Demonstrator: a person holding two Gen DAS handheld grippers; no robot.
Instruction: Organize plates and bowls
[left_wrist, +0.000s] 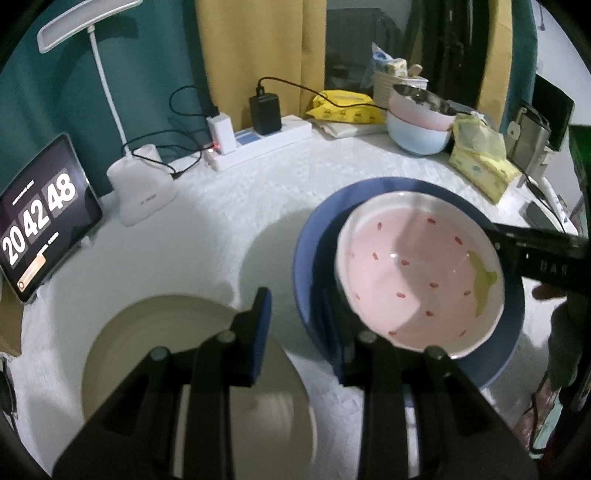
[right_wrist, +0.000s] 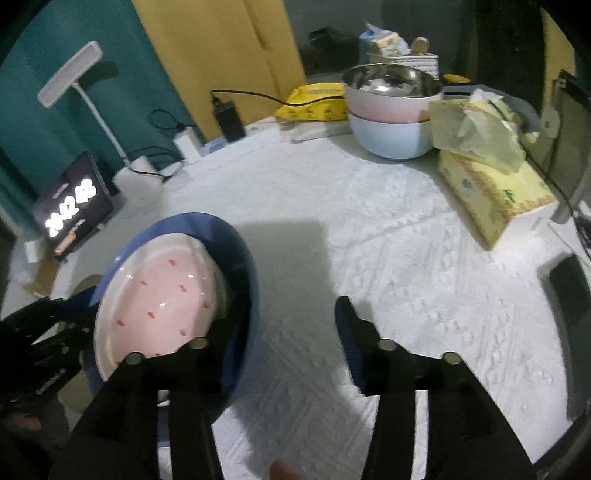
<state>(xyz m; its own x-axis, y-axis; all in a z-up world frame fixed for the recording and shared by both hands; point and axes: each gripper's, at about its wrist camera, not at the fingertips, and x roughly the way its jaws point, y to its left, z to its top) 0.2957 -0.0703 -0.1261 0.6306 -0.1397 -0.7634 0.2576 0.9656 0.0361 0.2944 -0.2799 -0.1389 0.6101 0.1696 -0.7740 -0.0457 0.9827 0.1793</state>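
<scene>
Both pairs of jaws stand apart: the right gripper (right_wrist: 291, 354) gapes wide beside the blue plate with nothing between its blue pads; the left gripper (left_wrist: 301, 332) stands partly open over that plate's near rim, and whether its pads press the rim I cannot tell. On the round, dark-blue ceramic plate (left_wrist: 314, 236) sits the pink glazed bowl with red flecks (left_wrist: 417, 269), tilted against it; just left of the plate lies a cream round plate (left_wrist: 147, 332) on the white textured tablecloth (left_wrist: 229, 192). Beyond the blue plate stand a steel-lined pink bowl nested in a pale-blue bowl (left_wrist: 419, 122). Judging by this, the pink bowl is just set down; next, settling it level or fetching the cream plate needs a clean rim grip.
</scene>
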